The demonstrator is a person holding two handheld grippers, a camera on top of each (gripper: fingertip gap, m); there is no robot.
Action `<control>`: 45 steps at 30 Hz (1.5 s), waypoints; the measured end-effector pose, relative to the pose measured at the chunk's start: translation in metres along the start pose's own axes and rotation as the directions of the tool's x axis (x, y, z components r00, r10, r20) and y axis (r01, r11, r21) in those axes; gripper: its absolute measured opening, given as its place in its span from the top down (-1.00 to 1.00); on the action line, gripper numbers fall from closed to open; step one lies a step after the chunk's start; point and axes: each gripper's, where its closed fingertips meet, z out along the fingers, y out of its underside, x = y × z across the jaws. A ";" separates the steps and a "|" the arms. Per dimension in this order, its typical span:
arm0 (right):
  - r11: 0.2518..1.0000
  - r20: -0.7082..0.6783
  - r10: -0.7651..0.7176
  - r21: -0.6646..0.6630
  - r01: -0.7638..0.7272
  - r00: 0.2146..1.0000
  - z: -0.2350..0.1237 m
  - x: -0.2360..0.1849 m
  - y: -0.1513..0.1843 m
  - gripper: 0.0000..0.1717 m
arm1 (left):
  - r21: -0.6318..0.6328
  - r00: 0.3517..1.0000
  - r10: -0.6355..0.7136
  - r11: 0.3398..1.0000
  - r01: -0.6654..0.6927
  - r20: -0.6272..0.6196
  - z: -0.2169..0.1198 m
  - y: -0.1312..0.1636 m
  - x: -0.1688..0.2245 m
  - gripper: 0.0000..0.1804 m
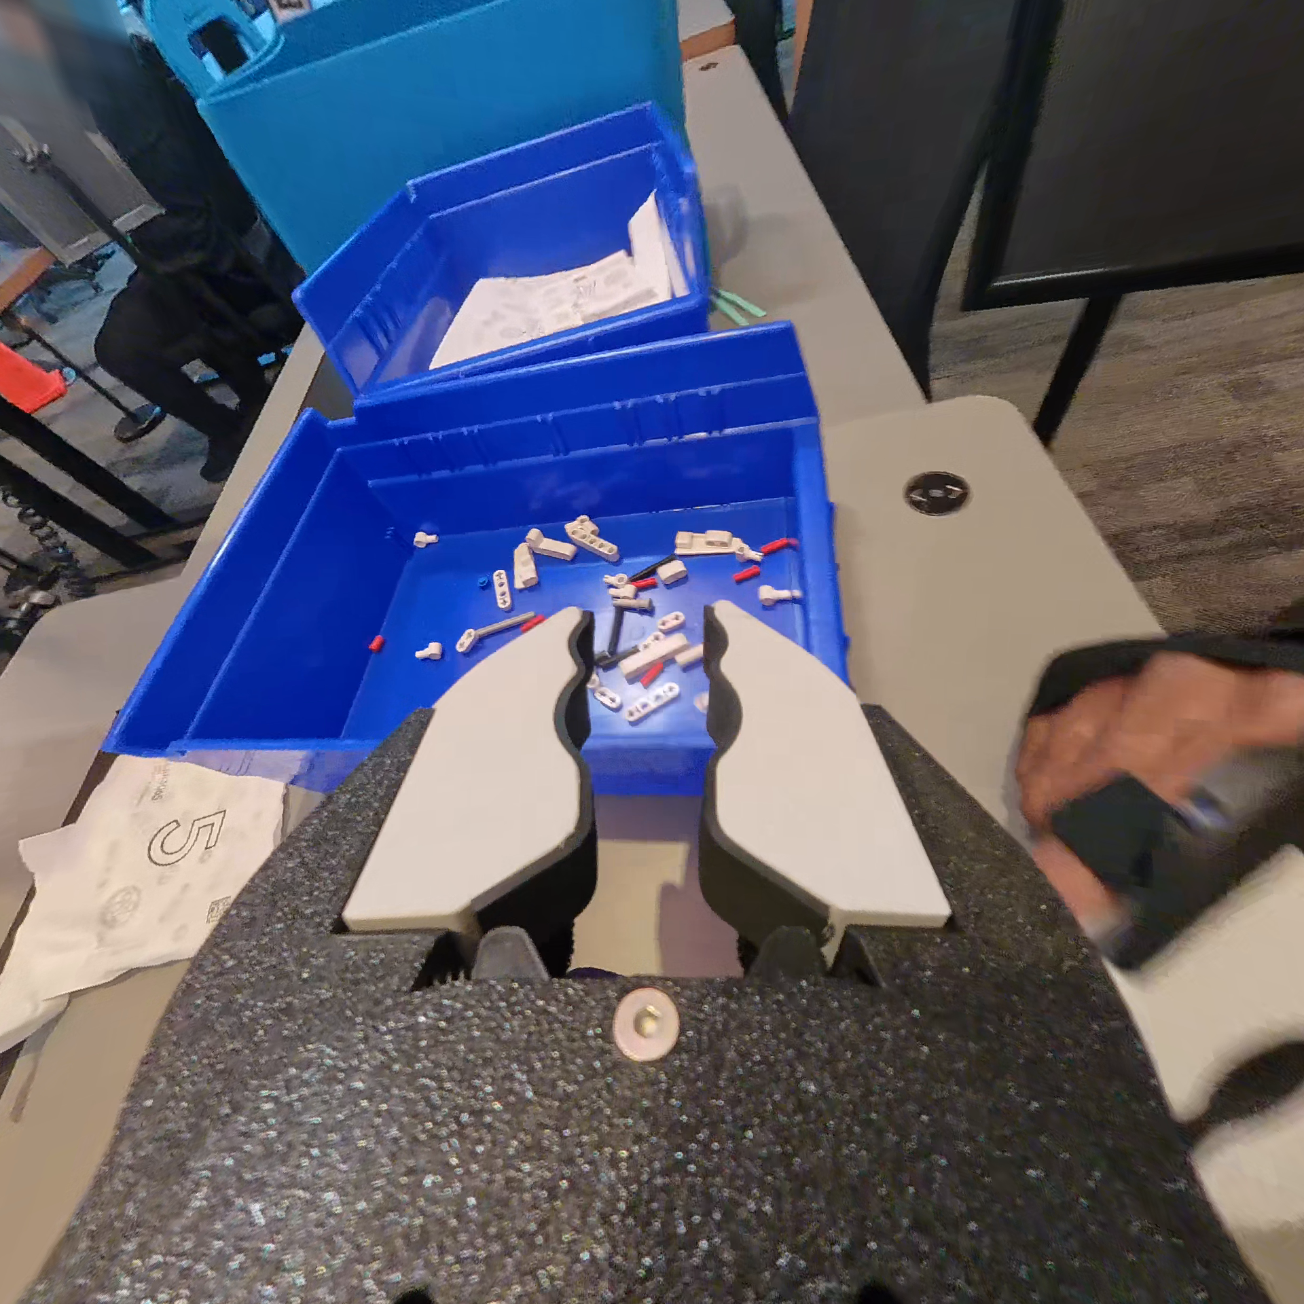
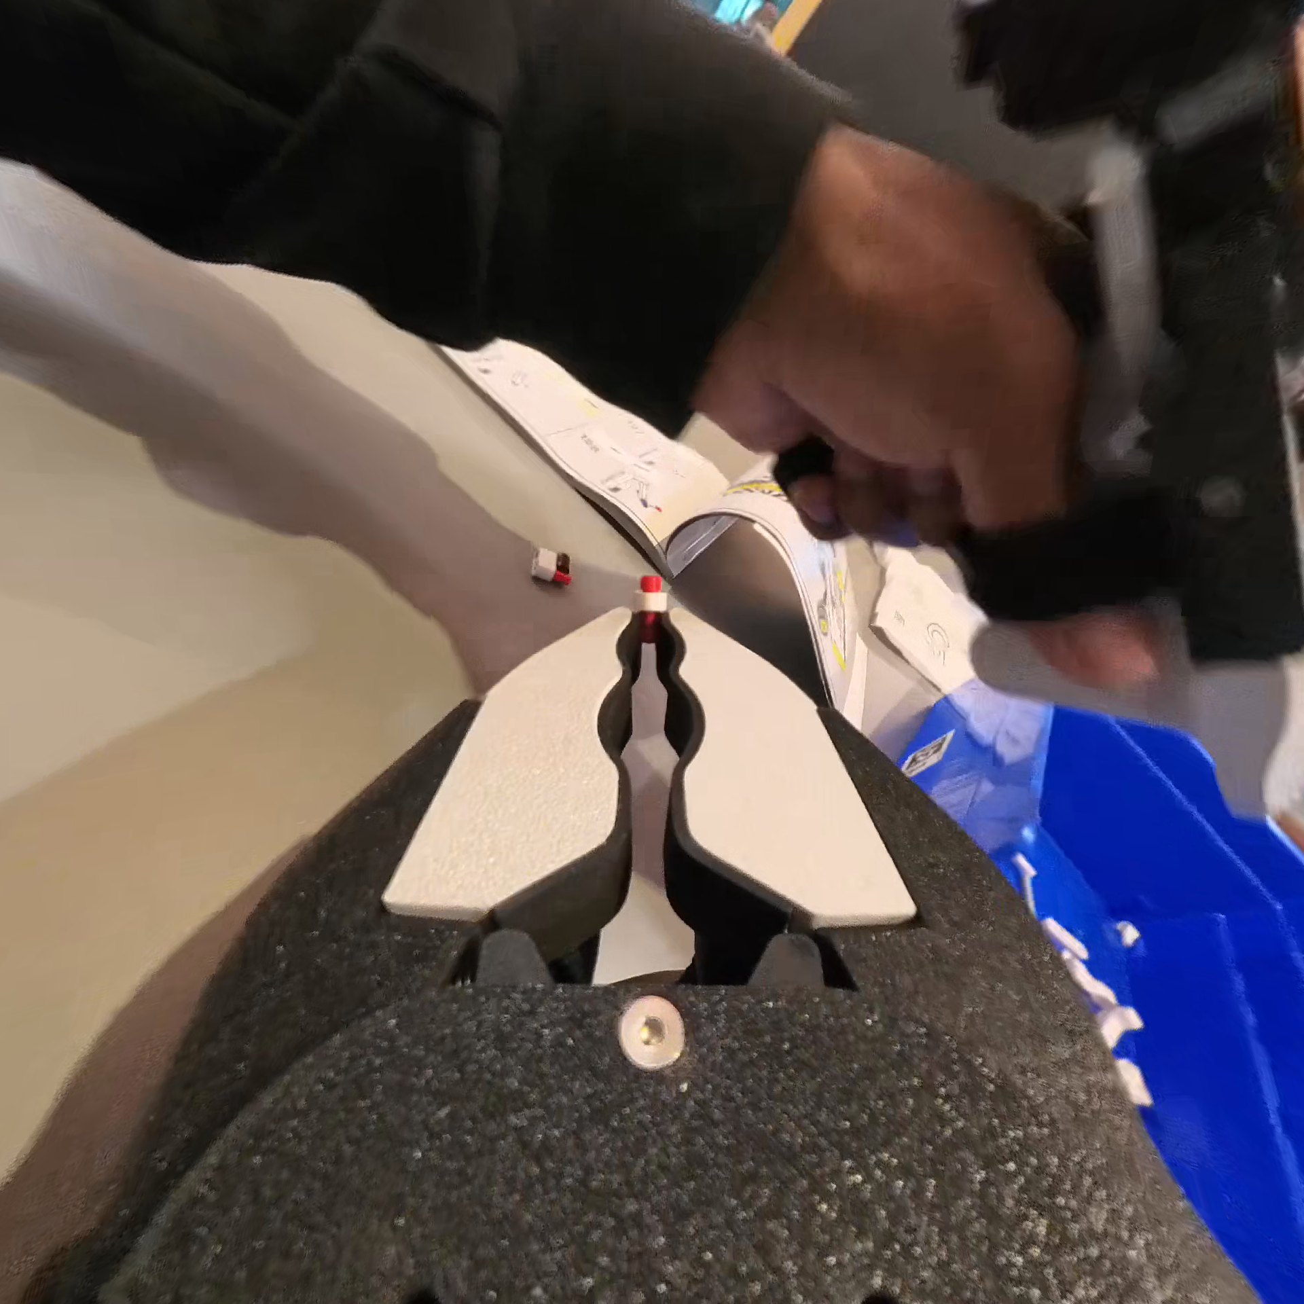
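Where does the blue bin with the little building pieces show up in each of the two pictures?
Left wrist view: the blue bin fills the middle, ahead of the open left gripper.
Right wrist view: only its corner shows, lower right.
Shared landmark: the small white pieces lying in it.

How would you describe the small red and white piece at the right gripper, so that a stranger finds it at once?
Start at the open instruction booklet lying on the grey table. Just before its spine, the right gripper is shut on a small red pin with a white collar, which sticks out past the fingertips. A similar red and white piece lies loose on the table; this one is held.
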 end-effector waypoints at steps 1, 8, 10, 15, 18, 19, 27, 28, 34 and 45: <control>1.000 0.000 0.028 0.004 -0.028 1.000 -0.003 0.002 0.002 0.96 | 0.013 0.999 0.022 1.000 -0.022 -0.026 -0.011 0.001 0.009 0.67; 0.997 0.064 0.081 0.004 -0.082 0.995 -0.002 -0.005 0.005 0.96 | 0.086 0.947 0.287 0.957 -0.277 -0.146 -0.089 0.054 0.075 0.80; 0.997 0.070 0.077 0.005 -0.078 0.995 0.001 -0.007 0.003 0.96 | 0.051 0.956 0.261 0.965 -0.256 -0.134 -0.100 0.067 0.077 0.81; 0.999 -0.001 -0.040 -0.002 0.040 0.999 0.006 -0.007 -0.001 0.96 | -0.095 0.982 -0.117 0.990 0.104 -0.148 -0.106 0.095 0.079 0.76; 0.993 -0.043 -0.118 -0.020 0.117 0.992 0.009 -0.007 -0.002 0.96 | -0.065 0.934 -0.307 0.952 0.300 -0.181 -0.108 0.095 0.083 0.74; 0.991 -0.044 -0.132 -0.025 0.131 0.990 0.010 -0.008 -0.002 0.96 | -0.059 0.920 -0.343 0.939 0.338 -0.189 -0.109 0.095 0.083 0.72; 0.975 -0.072 -0.218 -0.060 0.214 0.973 0.016 -0.010 -0.002 0.96 | -0.078 0.848 -0.481 0.876 0.476 -0.222 -0.104 0.100 0.086 0.73; 0.973 -0.076 -0.226 -0.060 0.221 0.971 0.015 -0.010 -0.003 0.96 | -0.080 0.842 -0.489 0.871 0.485 -0.226 -0.104 0.100 0.086 0.74; 0.966 -0.088 -0.257 -0.061 0.252 0.962 0.014 -0.011 -0.004 0.96 | -0.060 0.820 -0.512 0.855 0.515 -0.256 -0.106 0.100 0.087 0.82; 0.955 -0.058 -0.294 -0.053 0.291 0.954 0.014 -0.019 -0.004 0.96 | -0.001 0.822 -0.484 0.862 0.507 -0.299 -0.112 0.106 0.090 0.83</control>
